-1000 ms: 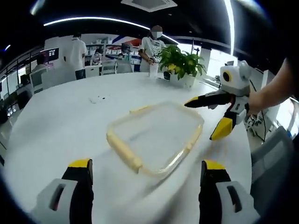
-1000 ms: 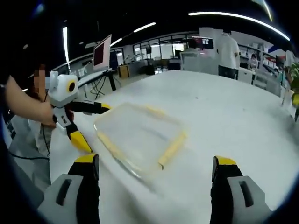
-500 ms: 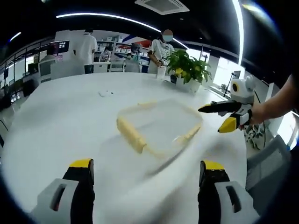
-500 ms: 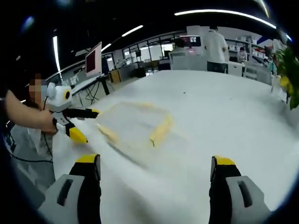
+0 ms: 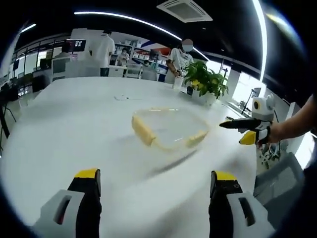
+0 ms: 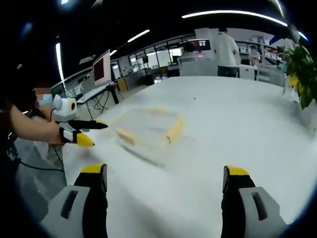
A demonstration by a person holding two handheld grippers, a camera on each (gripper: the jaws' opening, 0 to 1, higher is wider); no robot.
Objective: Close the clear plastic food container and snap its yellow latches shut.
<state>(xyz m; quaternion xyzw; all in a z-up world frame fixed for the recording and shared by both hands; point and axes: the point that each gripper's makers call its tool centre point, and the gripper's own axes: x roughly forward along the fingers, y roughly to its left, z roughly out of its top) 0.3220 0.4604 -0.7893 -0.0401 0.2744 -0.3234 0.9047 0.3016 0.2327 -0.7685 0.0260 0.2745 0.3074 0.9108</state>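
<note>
Left gripper view: container (image 5: pixel 169 128) at 12 o'clock on the white table (image 5: pixel 74 114), farther off than a second ago. Left gripper (image 5: pixel 153 179) and right gripper (image 6: pixel 163 174) spread, empty, withdrawn. Latches appear fastened; task likely finished.

Open-plan office / lab floor w/ big white table

Ahead of the left gripper, white table (image 5: pixel 74 124) runs wide; past its far edge, potted plant (image 5: pixel 205 79), people standing (image 5: pixel 101 49) by desks & shelving, wall screen (image 5: pixel 77 45) far left. Ceiling: long strip lights (image 5: pixel 129 20) + AC vent (image 5: pixel 184 10). Right gripper view: monitor on a stand (image 6: pixel 101 67) to the left beyond the table, rows of desks behind, glass partitions, another standing person (image 6: pixel 225 52) straight ahead.
</note>
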